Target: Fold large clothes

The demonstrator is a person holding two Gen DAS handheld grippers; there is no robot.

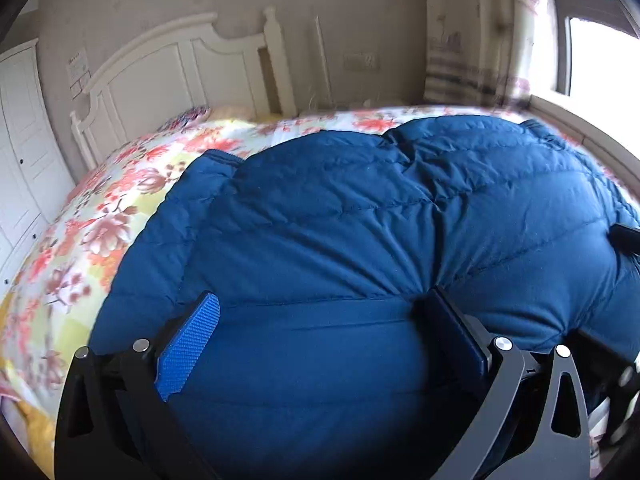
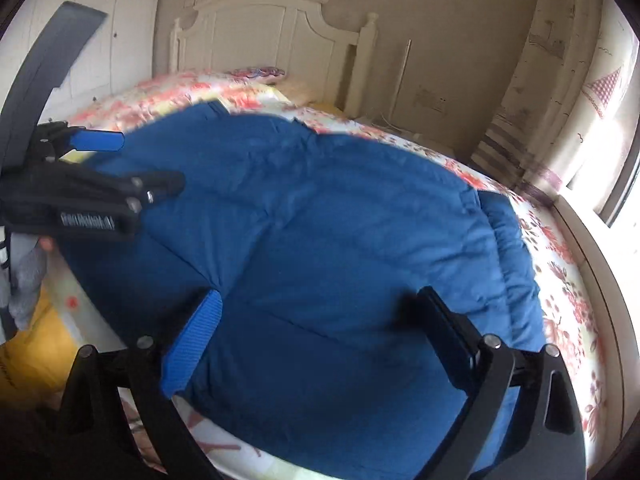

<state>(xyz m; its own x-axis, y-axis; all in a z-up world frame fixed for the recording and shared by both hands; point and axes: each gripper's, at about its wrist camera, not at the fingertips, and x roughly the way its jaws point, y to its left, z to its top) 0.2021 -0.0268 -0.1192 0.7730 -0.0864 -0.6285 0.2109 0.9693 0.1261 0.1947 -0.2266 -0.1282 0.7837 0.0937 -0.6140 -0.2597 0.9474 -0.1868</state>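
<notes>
So the blue puffer jacket (image 1: 360, 220) is spread on the floral bedspread (image 1: 100, 220). Both the left gripper (image 1: 320, 320) and right gripper (image 2: 324, 320) hang over its near edge, jaws wide apart, gripping nothing. White headboard (image 2: 260, 28) at 12 o'clock.

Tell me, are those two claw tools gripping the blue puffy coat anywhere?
No. The left hand-held gripper and right hand-held gripper both stand open over the blue quilted puffer jacket, gripping nothing.

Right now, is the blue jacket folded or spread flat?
Folded, at least partly: the jacket lies doubled on the bed, one layer's edge over another.
</notes>
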